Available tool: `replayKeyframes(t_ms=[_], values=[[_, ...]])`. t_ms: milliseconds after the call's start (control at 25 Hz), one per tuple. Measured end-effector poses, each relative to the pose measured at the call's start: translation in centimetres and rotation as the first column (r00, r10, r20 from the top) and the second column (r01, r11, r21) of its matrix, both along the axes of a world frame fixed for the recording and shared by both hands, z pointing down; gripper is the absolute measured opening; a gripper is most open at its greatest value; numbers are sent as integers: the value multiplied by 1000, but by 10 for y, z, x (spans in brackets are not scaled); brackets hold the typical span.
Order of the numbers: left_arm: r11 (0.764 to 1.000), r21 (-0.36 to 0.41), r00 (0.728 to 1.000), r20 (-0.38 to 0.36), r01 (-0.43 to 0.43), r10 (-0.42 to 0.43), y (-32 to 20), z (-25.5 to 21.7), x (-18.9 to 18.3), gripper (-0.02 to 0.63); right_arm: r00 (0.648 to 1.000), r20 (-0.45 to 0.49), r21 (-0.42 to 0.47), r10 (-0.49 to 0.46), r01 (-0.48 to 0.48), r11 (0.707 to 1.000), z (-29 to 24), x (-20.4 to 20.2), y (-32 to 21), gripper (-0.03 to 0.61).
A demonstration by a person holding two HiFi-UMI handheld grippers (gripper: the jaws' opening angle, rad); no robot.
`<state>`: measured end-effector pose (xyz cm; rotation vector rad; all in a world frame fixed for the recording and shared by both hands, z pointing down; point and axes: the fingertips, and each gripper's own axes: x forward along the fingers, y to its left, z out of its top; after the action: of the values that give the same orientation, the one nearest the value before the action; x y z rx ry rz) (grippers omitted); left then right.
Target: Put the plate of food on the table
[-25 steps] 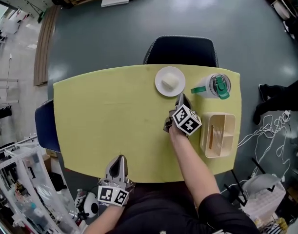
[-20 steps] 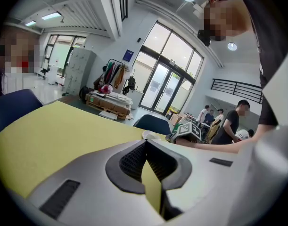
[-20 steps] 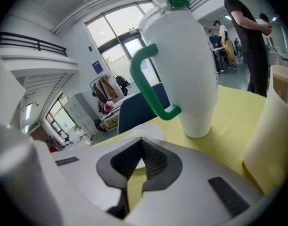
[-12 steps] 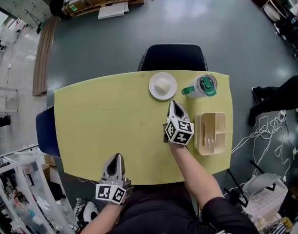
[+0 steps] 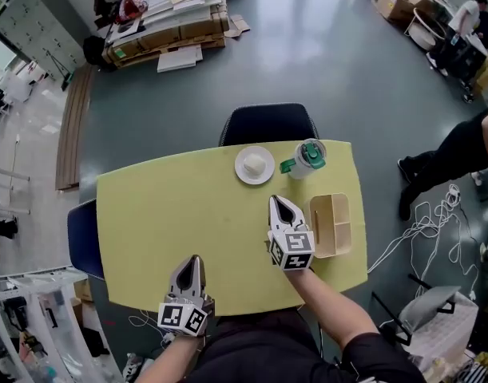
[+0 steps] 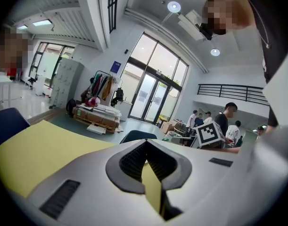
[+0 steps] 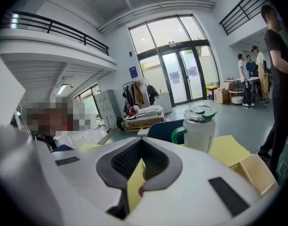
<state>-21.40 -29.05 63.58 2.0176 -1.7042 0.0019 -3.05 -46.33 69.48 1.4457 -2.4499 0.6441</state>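
Grey hall floor, yellow-green tabletop.

- Left gripper: over the near edge, jaws closed together, nothing between them.
- Plate: holds a pale lump of food and sits flat at the far edge, in front of the dark chair and just beside the green-lidded tumbler.
- Right gripper: mid-table, jaws closed and empty, well apart from the plate.
- Beige tray: just right of it.

Progress: the placing looks done; nothing left but to clear off.

Against a second ago: the right gripper's tip was then just beside the plate and has since drawn back and risen. The left gripper is lifted a little. Plate and tumbler are unmoved.
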Motion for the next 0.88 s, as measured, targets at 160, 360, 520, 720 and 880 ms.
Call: replayKeyframes(t_ms=[160,360,520,720,880], values=[[998,41,999,3,-37,36,-1,-24,11,9,1000,2,36,-22,22,999,-37,7,25,12],[993,77,996,7,-93,93,-2,-49,24,9,1000,7,58,-28,28,998,-73,18,55,12],[987,102,992,9,-123,123,2,-67,33,9,999,4,75,-33,32,997,-98,26,77,12],[981,121,988,5,-151,152,-2,-86,38,9,998,-11,109,-66,66,992,-128,25,95,12],[978,141,988,1,-153,154,-4,-94,39,9,997,-6,119,-78,78,990,-139,24,109,12]])
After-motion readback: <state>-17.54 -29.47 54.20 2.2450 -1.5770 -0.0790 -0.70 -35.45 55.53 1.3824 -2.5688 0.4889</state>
